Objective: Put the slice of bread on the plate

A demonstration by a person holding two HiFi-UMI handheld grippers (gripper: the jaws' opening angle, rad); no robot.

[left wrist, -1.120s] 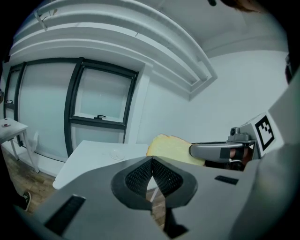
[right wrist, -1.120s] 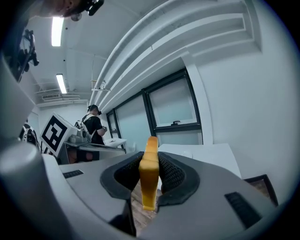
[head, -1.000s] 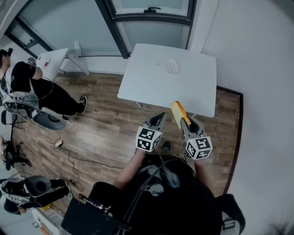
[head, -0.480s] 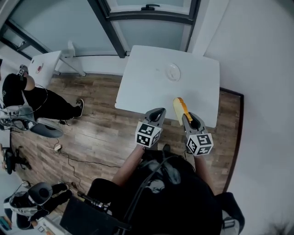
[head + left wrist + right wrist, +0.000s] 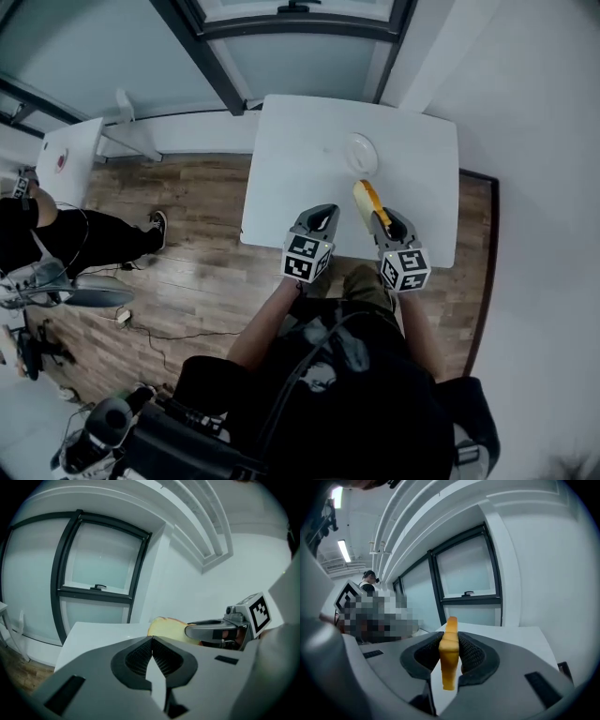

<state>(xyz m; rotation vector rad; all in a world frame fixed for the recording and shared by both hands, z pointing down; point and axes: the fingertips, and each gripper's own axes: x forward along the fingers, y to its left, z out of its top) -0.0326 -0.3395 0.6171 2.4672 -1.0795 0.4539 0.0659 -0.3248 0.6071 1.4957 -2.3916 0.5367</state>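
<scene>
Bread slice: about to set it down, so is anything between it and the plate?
Nothing visible. The bread slice, clamped in the right tongs, is just short of the plate, with no object between them.

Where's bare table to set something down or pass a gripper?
The white table is bare across its left half, from the round white plate to the left edge, and right of the plate. Crowded at the near edge: the right gripper with the yellow slice of bread hangs just short of the plate, the shut left gripper beside it.
</scene>
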